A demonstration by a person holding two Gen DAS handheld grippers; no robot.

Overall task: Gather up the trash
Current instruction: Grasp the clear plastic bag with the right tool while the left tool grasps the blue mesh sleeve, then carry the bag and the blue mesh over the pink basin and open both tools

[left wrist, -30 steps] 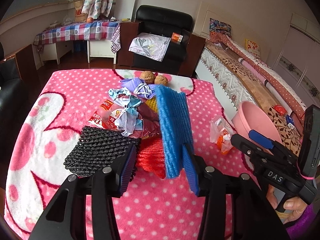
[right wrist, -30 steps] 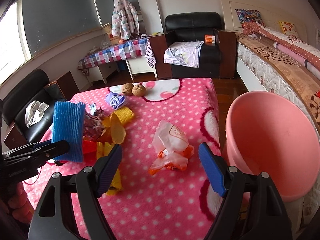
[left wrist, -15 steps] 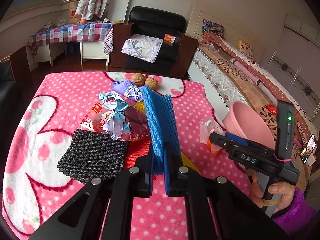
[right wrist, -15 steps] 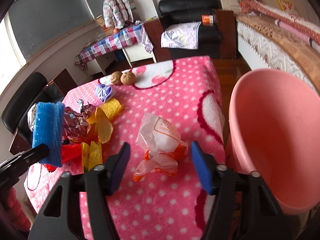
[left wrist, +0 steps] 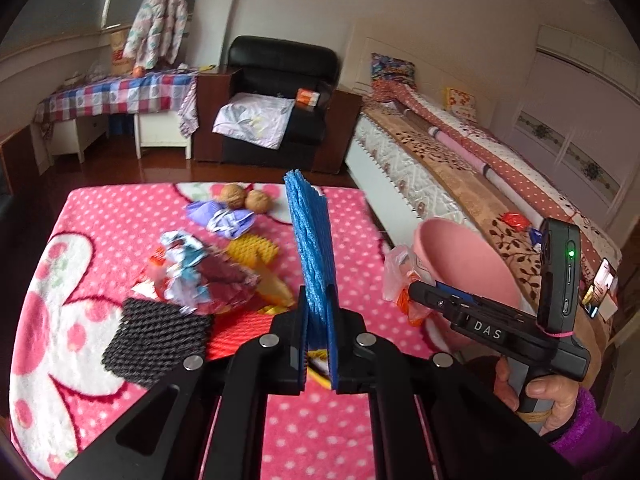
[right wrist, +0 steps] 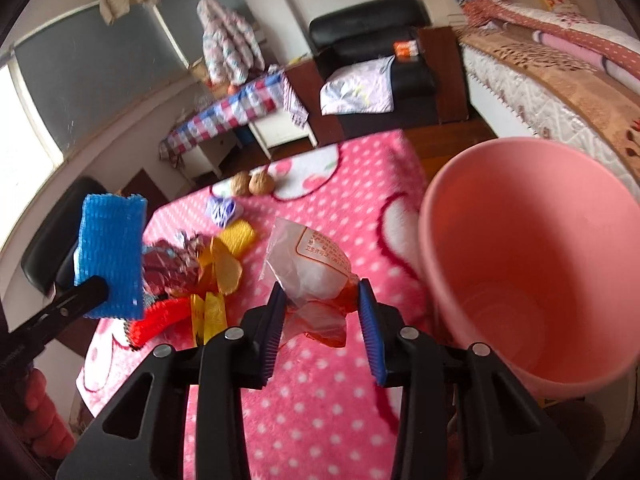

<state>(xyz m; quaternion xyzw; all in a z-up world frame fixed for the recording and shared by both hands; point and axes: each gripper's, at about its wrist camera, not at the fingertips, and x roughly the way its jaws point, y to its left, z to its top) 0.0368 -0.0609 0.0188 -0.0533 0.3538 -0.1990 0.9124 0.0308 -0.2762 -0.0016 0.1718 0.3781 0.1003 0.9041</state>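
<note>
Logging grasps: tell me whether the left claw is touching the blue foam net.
Touching. The left wrist view shows the left claw shut on the blue foam net, both pads pressed against its lower edge, the net standing upright between them.

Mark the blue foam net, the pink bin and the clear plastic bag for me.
blue foam net (left wrist: 310, 240): left wrist view, middle of its upright edge.
pink bin (right wrist: 532, 264): right wrist view, inner wall.
clear plastic bag (right wrist: 310, 264): right wrist view, white printed upper part.
</note>
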